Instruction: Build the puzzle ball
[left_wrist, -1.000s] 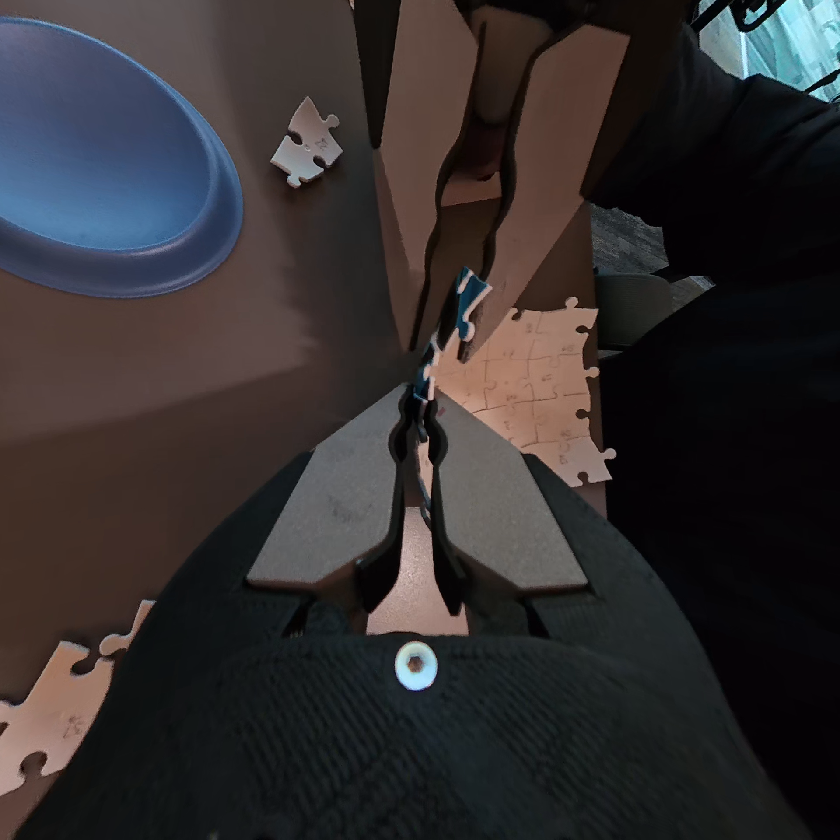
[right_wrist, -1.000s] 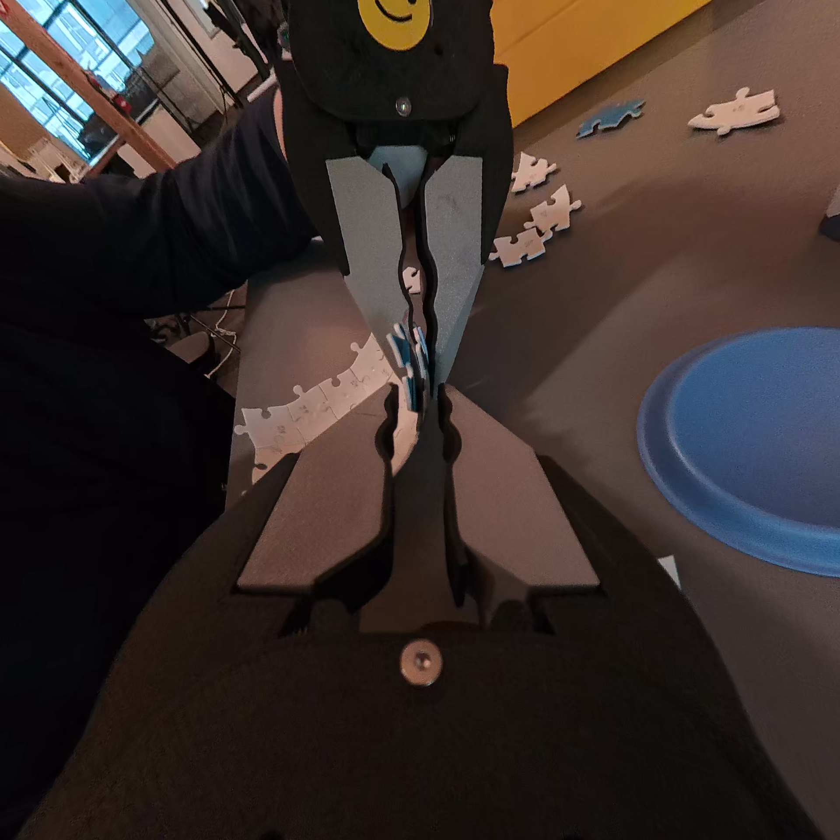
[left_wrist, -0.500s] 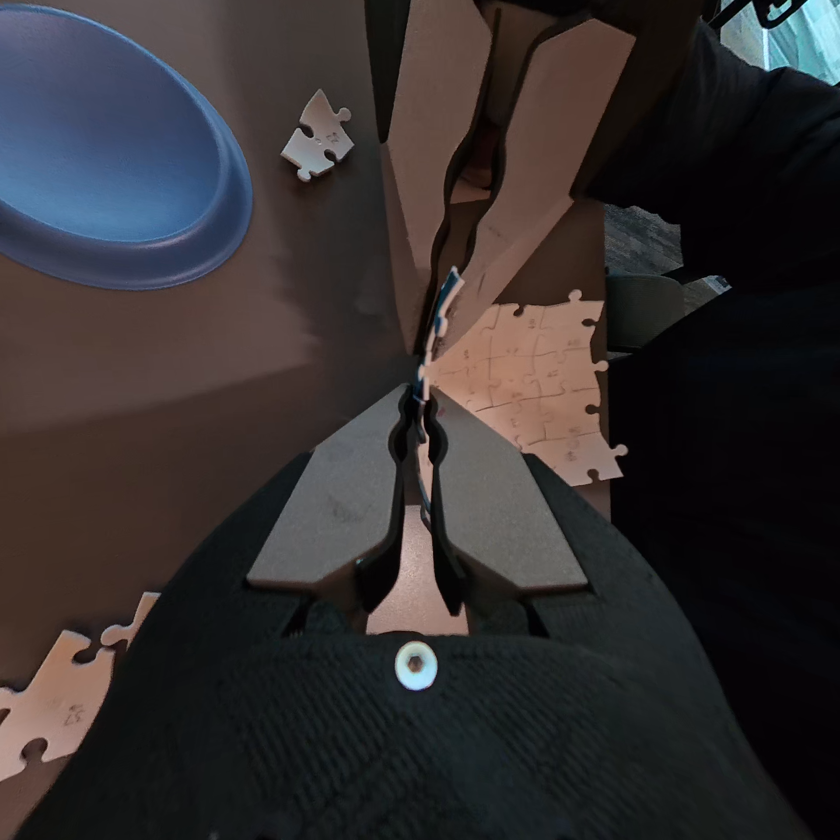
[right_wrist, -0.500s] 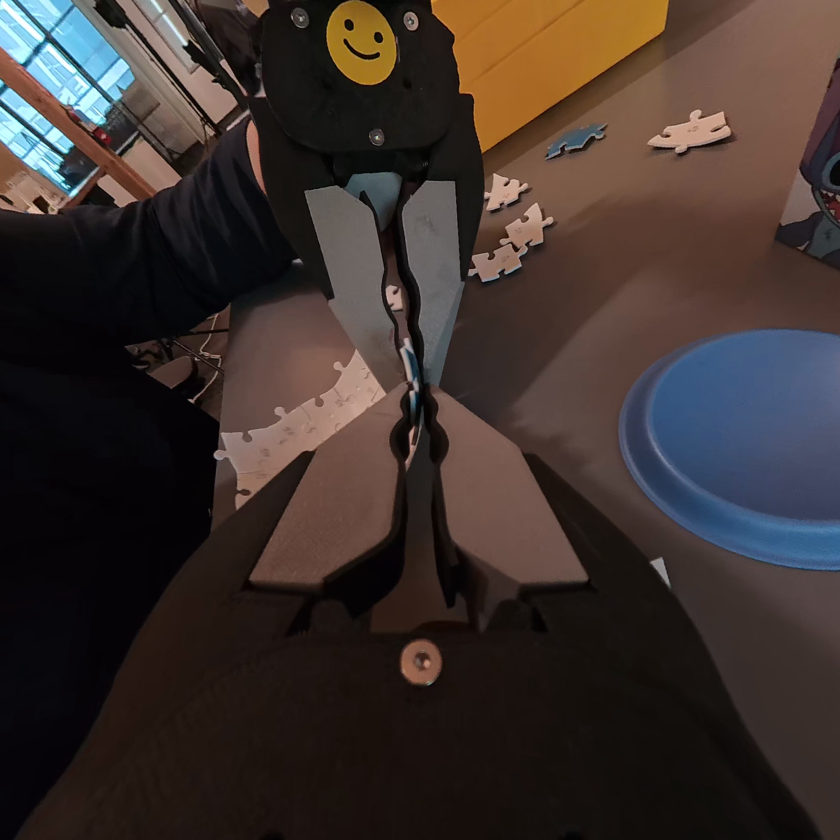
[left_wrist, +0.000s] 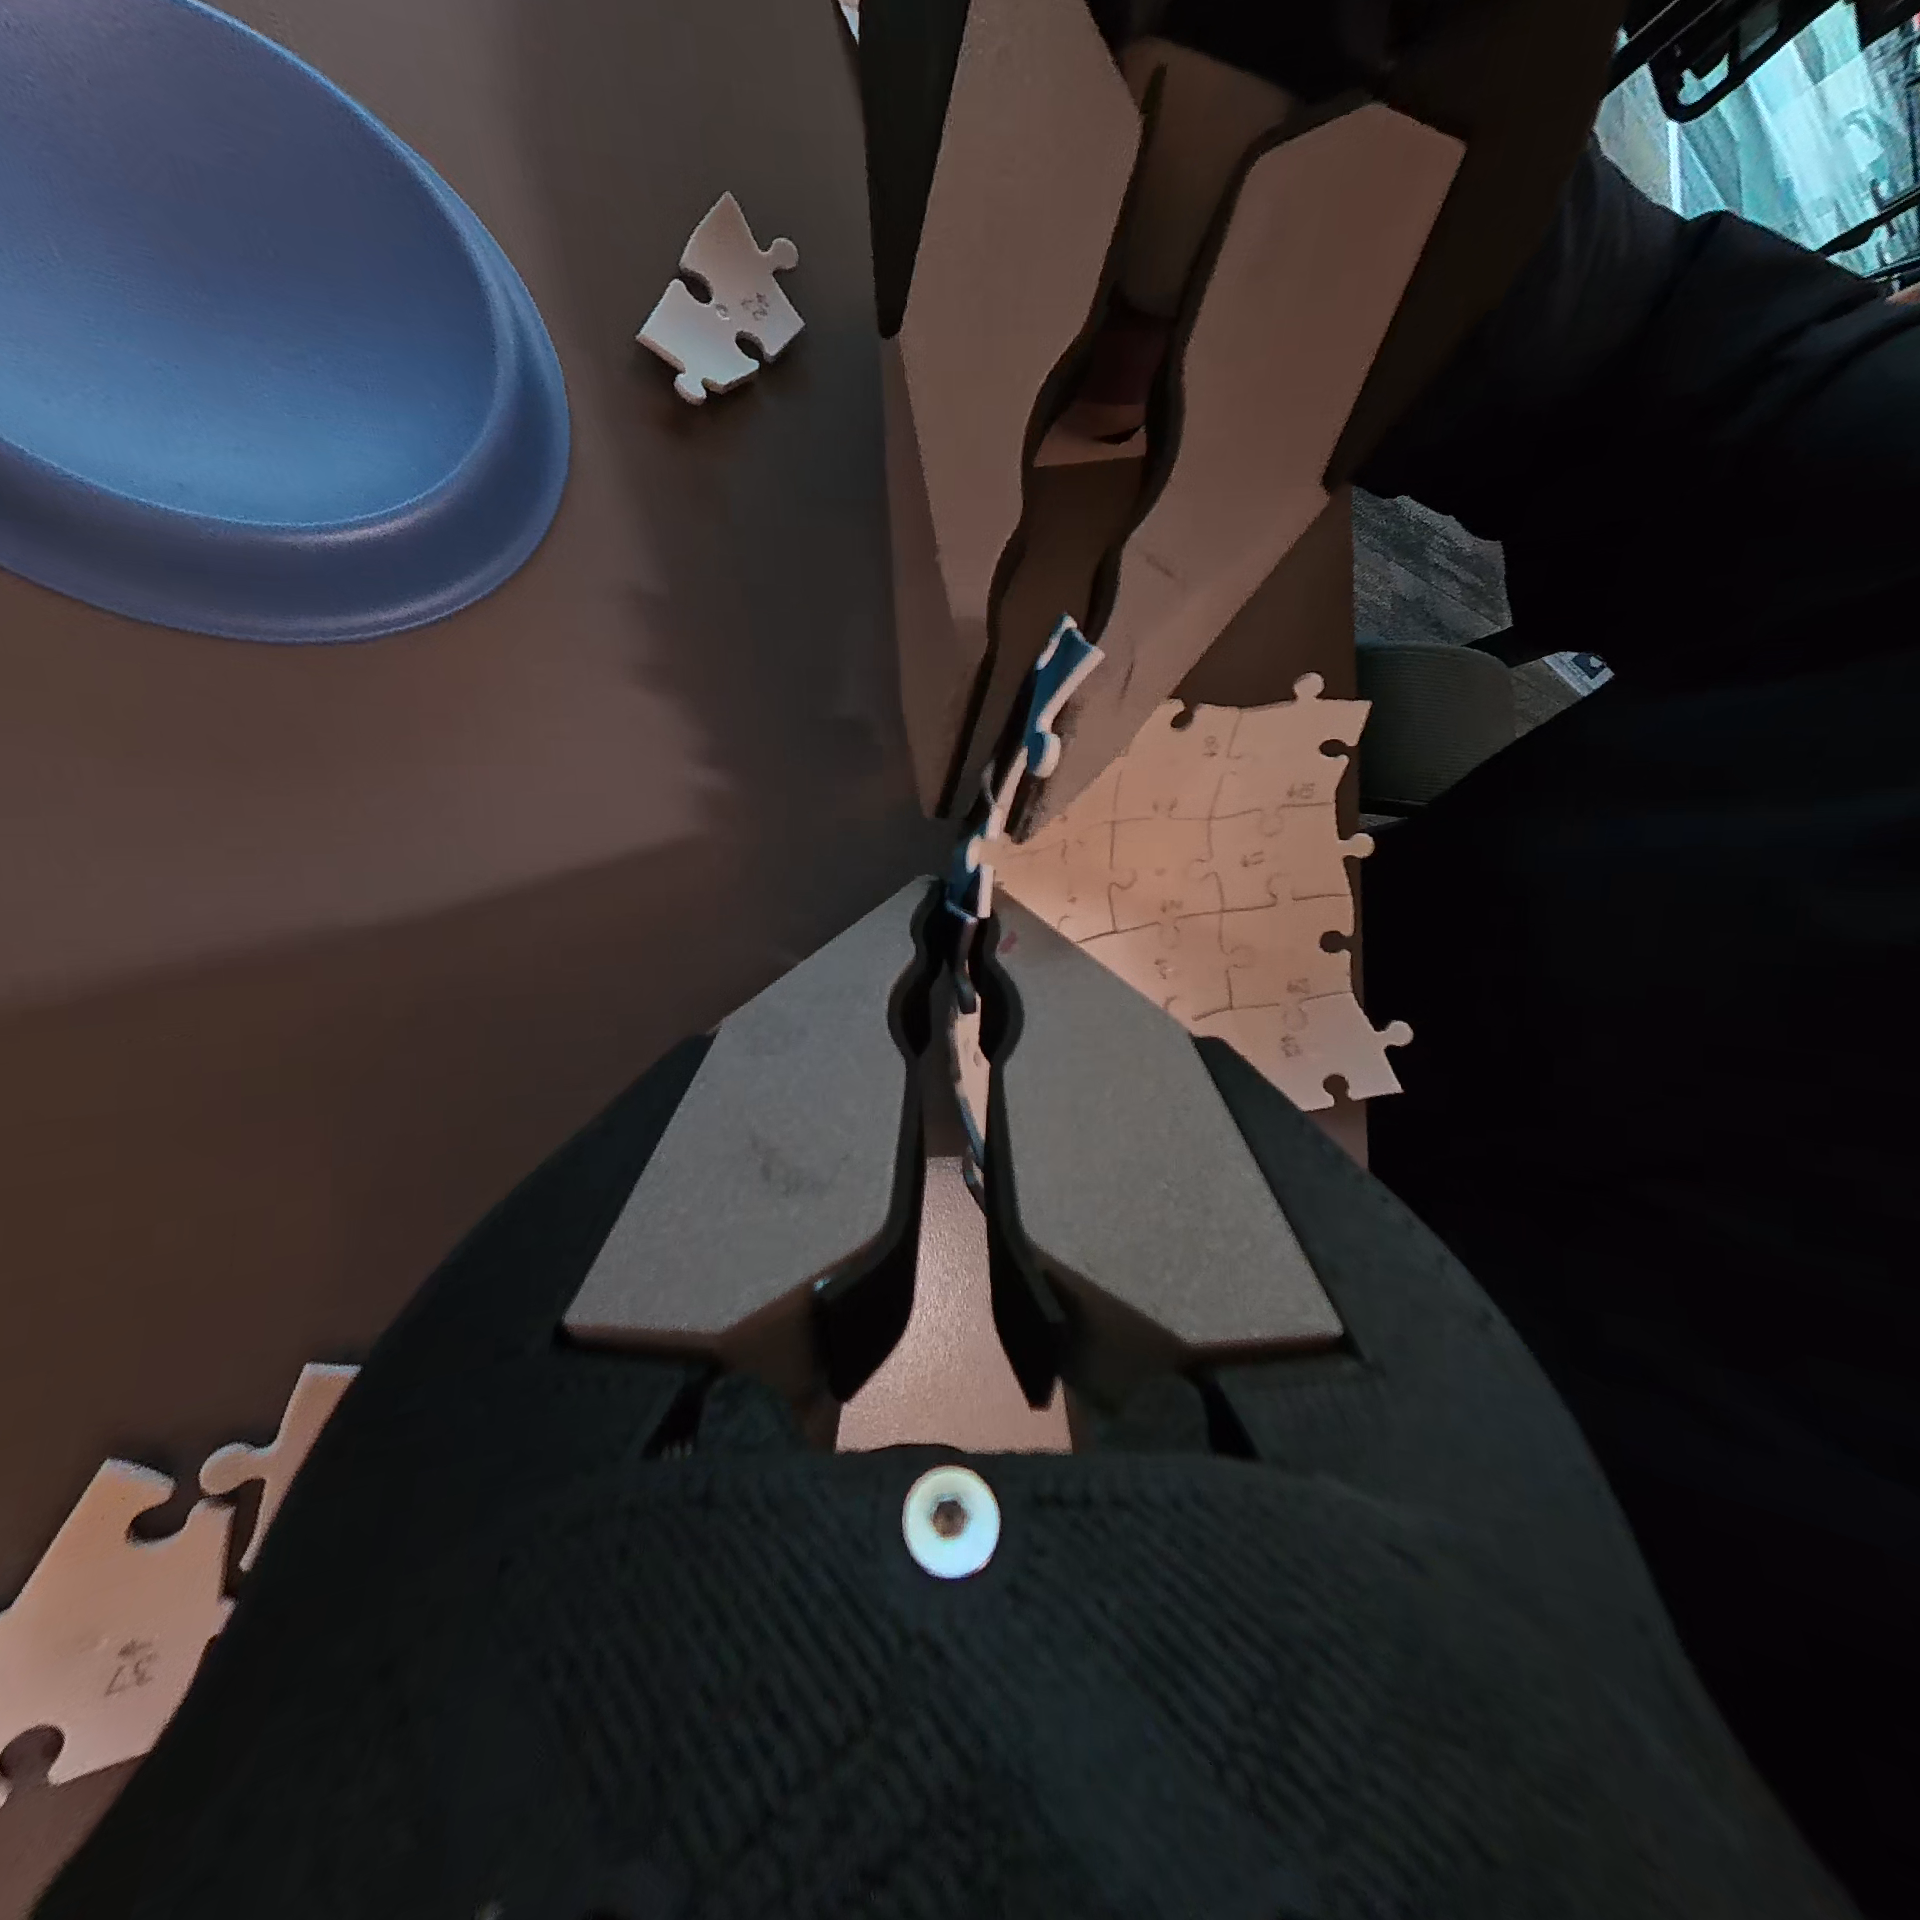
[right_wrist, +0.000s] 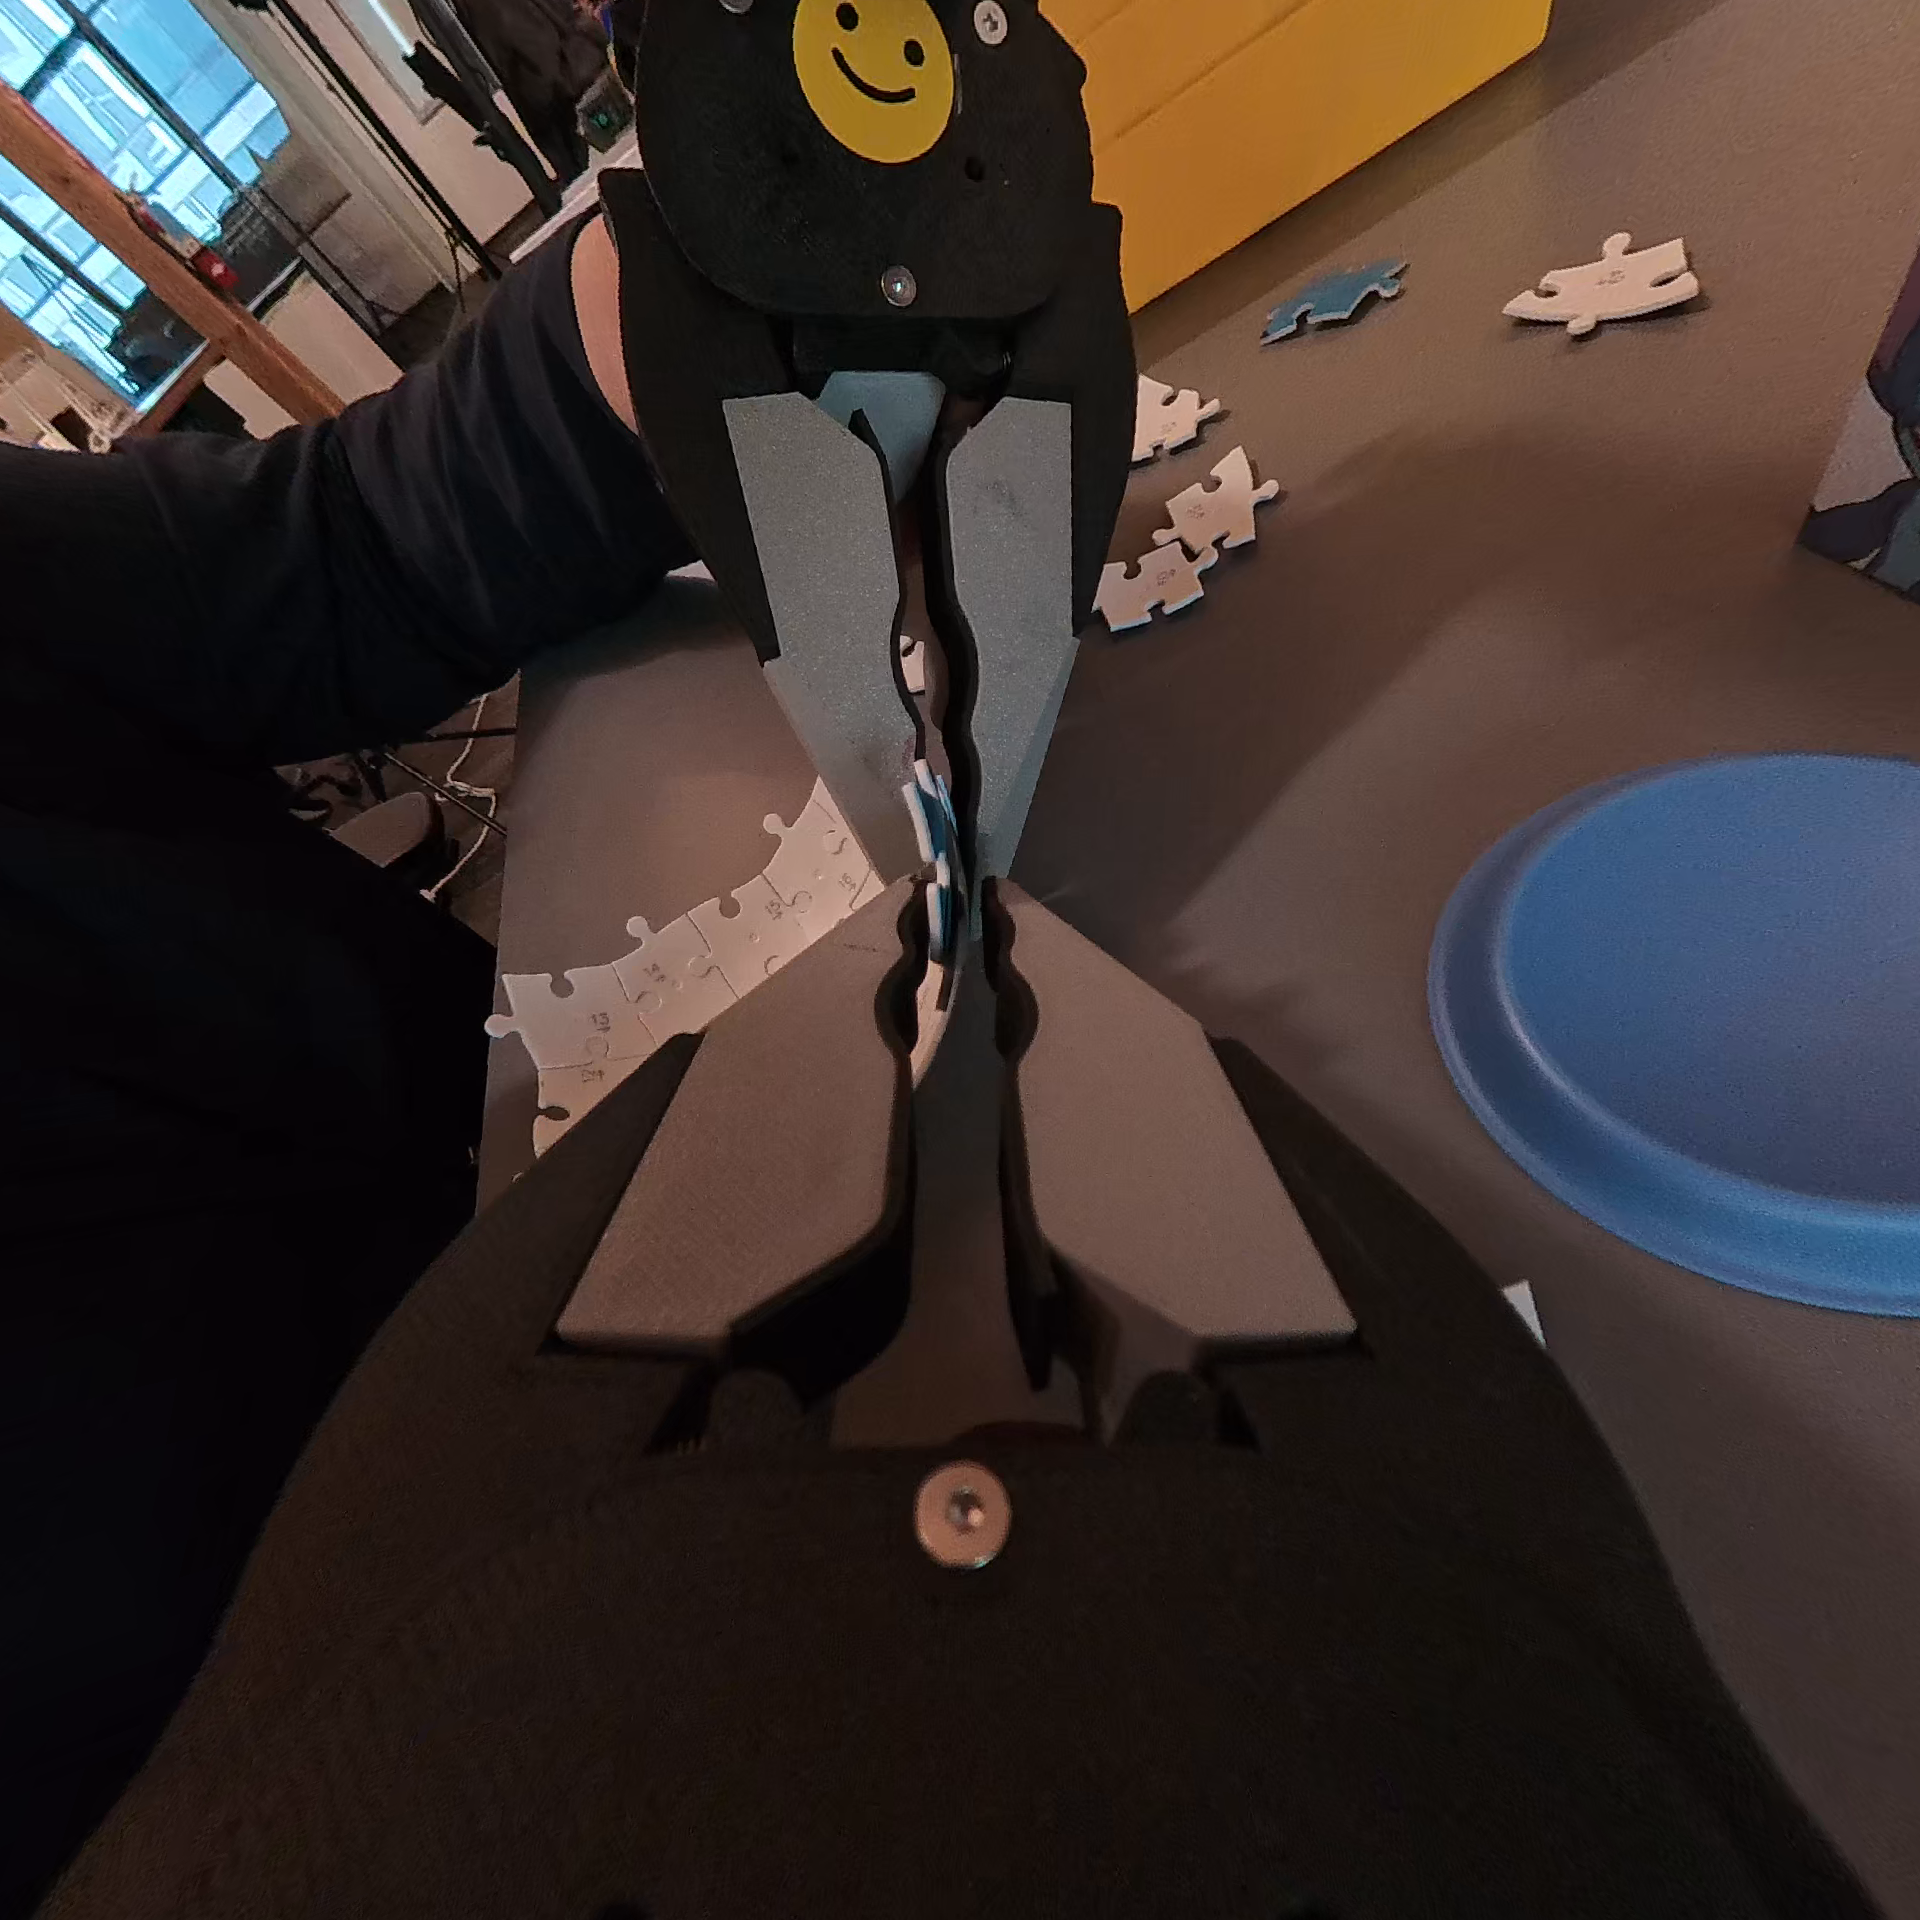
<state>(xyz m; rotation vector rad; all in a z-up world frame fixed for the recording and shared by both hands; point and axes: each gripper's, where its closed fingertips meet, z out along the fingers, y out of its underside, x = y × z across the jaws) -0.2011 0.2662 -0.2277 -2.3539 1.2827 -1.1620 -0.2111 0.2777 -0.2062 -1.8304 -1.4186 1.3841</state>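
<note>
Facing tip to tip above the table (left_wrist: 312, 935), left gripper (left_wrist: 961, 914) pinches a blue puzzle piece (left_wrist: 966, 883) edge-on; right gripper (right_wrist: 951, 904) pinches a second blue piece (right_wrist: 940, 914), fingers nearly pressed together. The two pieces meet between the tips; joined or just touching, cannot tell. Assembled white section (left_wrist: 1236, 894) lies face-down beneath. Blue dish (right_wrist: 1704, 997) off to the side; loose white pieces (right_wrist: 1195, 520) scattered beyond.
</note>
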